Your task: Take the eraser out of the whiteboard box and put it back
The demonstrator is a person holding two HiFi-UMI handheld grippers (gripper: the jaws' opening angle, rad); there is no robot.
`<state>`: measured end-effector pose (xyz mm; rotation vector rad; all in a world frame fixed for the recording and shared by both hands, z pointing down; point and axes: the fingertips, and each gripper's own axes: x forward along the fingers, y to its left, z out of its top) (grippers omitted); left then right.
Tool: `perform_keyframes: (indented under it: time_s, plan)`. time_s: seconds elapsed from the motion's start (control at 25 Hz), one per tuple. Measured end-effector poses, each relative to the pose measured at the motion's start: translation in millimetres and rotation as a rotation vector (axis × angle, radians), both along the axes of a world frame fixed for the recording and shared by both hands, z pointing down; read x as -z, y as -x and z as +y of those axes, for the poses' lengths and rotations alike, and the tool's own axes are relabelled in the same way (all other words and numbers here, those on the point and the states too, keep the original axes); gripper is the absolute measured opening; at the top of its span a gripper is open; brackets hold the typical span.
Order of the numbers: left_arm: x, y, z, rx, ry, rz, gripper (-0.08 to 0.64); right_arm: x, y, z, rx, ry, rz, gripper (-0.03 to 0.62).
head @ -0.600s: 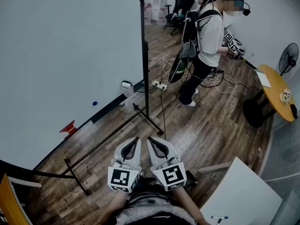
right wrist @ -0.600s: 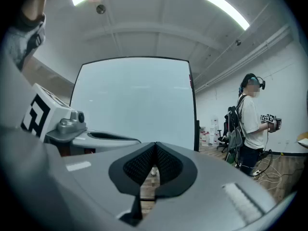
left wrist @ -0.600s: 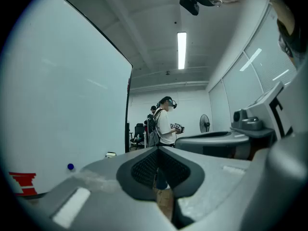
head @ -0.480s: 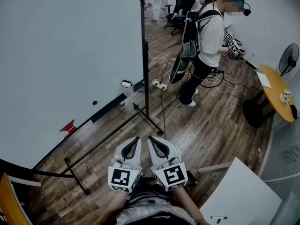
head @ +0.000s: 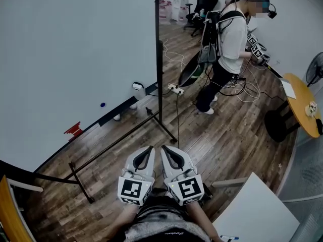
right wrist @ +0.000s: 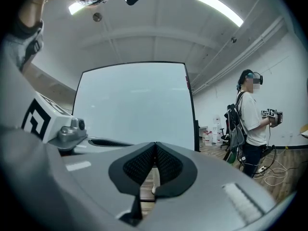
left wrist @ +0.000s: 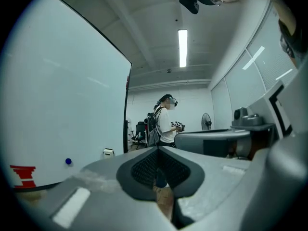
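Note:
A big whiteboard [head: 75, 59] on a black stand fills the left of the head view. On its lower edge sit a small white box [head: 137, 87], a blue dot magnet [head: 103, 105] and a red piece [head: 73, 129]; I cannot make out an eraser. My left gripper [head: 149, 149] and right gripper [head: 164, 149] are held side by side close to my body, well short of the board, both shut and empty. In the left gripper view the shut left gripper [left wrist: 157, 149] points past the white box [left wrist: 108, 152]. The right gripper [right wrist: 155, 143] faces the whiteboard [right wrist: 134, 109].
Another person [head: 227, 39] stands beyond the board holding marker-cube grippers, with cables [head: 242, 87] and a power strip [head: 175, 89] on the wood floor. The stand's black foot [head: 81, 180] lies at the left. A round yellow table [head: 300, 105] and a white tabletop [head: 257, 210] are at the right.
The head view has shifted slightly, so the board and the room sit a little differently in the frame. Both grippers stay shut and side by side in the same place.

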<state>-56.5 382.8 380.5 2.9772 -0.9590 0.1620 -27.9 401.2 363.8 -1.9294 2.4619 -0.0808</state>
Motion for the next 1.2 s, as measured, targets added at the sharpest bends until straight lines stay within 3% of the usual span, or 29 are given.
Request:
perform_keyframes:
  time_s: [0.32, 0.56, 0.76, 1.2]
  plan:
    - [-12, -19, 6, 0.026, 0.015, -0.020, 0.000, -10, -21, 5, 0.023, 0.001, -0.001, -0.006]
    - [-21, -30, -22, 0.025, 0.024, -0.017, 0.000, -20, -32, -21, 0.025, 0.027, 0.000, -0.006]
    - [-25, -35, -83, 0.041, 0.026, 0.017, 0.000, -25, -40, -77, 0.029, 0.030, 0.026, -0.006]
    - [-7, -55, -236, -0.032, -0.009, 0.024, 0.000, -6, -46, -239, 0.019, 0.017, 0.068, -0.006]
